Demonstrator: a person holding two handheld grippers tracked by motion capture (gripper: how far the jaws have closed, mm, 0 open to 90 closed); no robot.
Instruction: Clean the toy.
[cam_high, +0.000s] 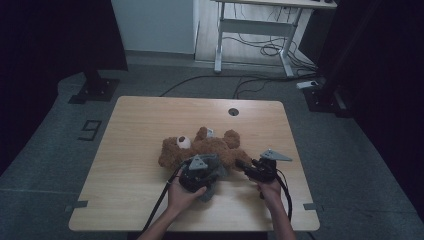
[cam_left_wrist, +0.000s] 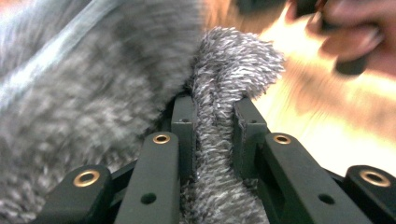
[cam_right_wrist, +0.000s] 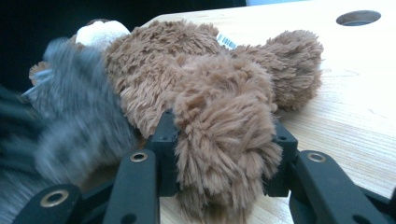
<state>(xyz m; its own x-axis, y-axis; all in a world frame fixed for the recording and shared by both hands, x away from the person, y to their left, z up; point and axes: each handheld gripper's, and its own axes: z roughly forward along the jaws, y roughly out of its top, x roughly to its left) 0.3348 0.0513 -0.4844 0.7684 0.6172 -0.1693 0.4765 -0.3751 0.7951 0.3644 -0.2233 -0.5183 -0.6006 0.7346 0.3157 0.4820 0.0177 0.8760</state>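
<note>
A brown teddy bear (cam_high: 210, 147) lies on its back near the middle of the wooden table (cam_high: 130, 150), slightly toward the person's edge, its pale muzzle (cam_high: 183, 142) facing up and a small white tag (cam_right_wrist: 227, 41) showing on its body. A grey fuzzy cloth (cam_high: 212, 172) is bunched against the bear's near side. The left gripper (cam_left_wrist: 212, 121) has its 2 fingers (cam_left_wrist: 184, 121) pinching a fold of that grey cloth, which rises between them. The right gripper (cam_right_wrist: 222, 135) has its fingers (cam_right_wrist: 164, 135) closed around one of the bear's brown plush limbs (cam_right_wrist: 224, 126), at the bear's right end. In the high view both hands (cam_high: 182, 195) hold the grippers close together beside the toy. A round hole (cam_high: 233, 111) sits in the table's far part.
</note>
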